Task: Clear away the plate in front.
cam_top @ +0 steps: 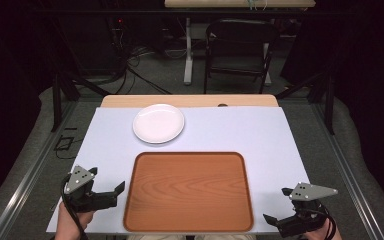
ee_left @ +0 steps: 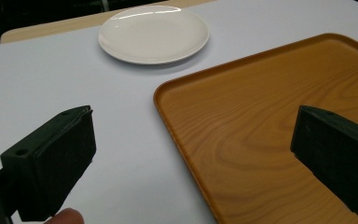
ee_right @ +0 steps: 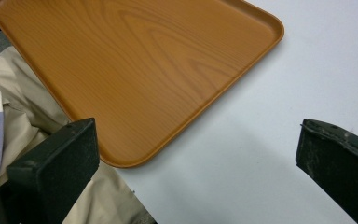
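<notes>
An empty wood-grain tray lies on the white table cover near the front edge. Behind it, a little to the left, rests an empty white plate. My left gripper hovers just left of the tray's front-left part, open, holding nothing. My right gripper hangs open at the front right, beside the tray's right corner. The left gripper view has its open gripper straddling the tray's left rim, with the plate beyond. In the right gripper view the open gripper frames the tray's near corner.
The white cover spans the table, and a strip of bare wood shows at its far edge. A black folding chair and cables stand on the floor behind. Beige trousers show past the front edge.
</notes>
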The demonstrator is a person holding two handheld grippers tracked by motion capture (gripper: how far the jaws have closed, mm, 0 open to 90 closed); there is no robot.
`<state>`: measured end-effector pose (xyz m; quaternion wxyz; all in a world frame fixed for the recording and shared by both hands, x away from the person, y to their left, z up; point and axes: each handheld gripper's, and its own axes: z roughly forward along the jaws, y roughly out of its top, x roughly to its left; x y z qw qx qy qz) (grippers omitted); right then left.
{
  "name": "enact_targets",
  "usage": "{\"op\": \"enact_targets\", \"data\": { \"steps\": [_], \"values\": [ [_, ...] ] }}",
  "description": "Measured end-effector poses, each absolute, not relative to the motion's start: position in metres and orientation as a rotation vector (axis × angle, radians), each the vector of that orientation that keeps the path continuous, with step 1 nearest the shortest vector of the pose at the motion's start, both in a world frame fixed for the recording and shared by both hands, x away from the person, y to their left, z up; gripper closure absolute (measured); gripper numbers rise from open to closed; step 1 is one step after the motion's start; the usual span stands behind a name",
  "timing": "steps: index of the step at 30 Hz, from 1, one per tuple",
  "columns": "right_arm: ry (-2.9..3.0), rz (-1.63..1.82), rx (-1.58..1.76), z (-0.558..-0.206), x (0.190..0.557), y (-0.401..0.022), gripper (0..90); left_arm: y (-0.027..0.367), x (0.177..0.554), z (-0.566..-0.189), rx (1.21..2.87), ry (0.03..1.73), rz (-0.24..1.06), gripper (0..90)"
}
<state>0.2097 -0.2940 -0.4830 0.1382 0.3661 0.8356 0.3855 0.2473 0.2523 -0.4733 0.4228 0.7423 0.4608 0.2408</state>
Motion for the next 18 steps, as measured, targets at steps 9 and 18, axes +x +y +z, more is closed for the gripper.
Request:
{"op": "enact_targets", "data": {
  "steps": [9,18],
  "values": [
    [2.413,1.105,1.067,-0.483,0.21,-0.293,0.0,0.233,0.273,-0.477,1.845,1.175,0.517,0.2],
    [2.411,1.107,1.066,-0.483,0.21,-0.294,0.0,0.222,0.295,-0.478,1.807,1.203,0.439,0.3]
  ]
}}
